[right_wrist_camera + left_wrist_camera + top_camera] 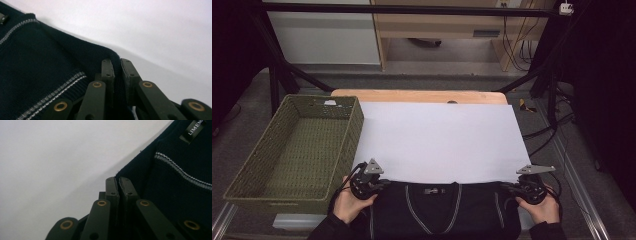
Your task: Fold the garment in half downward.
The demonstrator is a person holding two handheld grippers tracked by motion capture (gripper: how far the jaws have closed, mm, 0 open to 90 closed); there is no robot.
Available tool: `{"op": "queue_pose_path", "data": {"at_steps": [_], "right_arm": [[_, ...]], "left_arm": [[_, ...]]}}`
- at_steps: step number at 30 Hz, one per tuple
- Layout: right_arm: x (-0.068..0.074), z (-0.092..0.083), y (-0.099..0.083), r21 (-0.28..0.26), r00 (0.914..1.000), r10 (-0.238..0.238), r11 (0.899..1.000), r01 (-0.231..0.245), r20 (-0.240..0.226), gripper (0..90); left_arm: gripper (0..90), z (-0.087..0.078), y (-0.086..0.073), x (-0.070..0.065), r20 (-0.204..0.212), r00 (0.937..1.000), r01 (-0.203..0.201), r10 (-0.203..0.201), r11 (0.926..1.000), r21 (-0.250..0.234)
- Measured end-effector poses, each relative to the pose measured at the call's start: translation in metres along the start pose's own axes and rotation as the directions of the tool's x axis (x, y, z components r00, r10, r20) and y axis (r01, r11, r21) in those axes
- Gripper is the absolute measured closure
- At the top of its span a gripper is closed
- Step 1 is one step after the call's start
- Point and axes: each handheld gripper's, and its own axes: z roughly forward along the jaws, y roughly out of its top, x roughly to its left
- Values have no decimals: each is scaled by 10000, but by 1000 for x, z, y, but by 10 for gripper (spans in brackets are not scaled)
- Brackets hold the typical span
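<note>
The dark sweater (444, 207) lies at the near edge of the table (419, 96), half on the white sheet (439, 140); the left hand-held gripper (384, 184) and right hand-held gripper (507, 187) each pinch a top corner tight; a green basket (247, 172) sits just left.

The high view looks forward and down from above the person's side, taking in the whole counter (422, 96) from some way off. Each gripper view rides low and very close, sharing the dark sweater (442, 210) and white sheet (437, 140).
</note>
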Motion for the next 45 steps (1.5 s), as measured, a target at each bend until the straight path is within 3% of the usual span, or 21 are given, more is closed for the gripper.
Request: {"op": "queue_pose_path", "data": {"at_steps": [12,22,30,35,45], "right_arm": [[-10,7,22,-496,9987,164,9987,-140,486,826],[-22,17,41,-917,9970,203,9957,-135,744,826],[-29,27,62,-1292,9943,182,9916,-44,1055,827],[-35,33,70,-1442,9919,177,9895,7,1260,828],[-50,52,84,-1702,9880,466,9852,-211,1471,828]], "left_arm": [[862,5,23,13,-665,9978,-23,1,9995,-329],[862,12,38,29,-907,9950,359,-409,9978,-558],[864,15,55,45,-1391,9878,595,-700,9952,-780],[865,20,65,50,-1704,9832,537,-655,9959,-732],[865,37,81,70,-1874,9756,1015,-1147,9917,-789]]}}
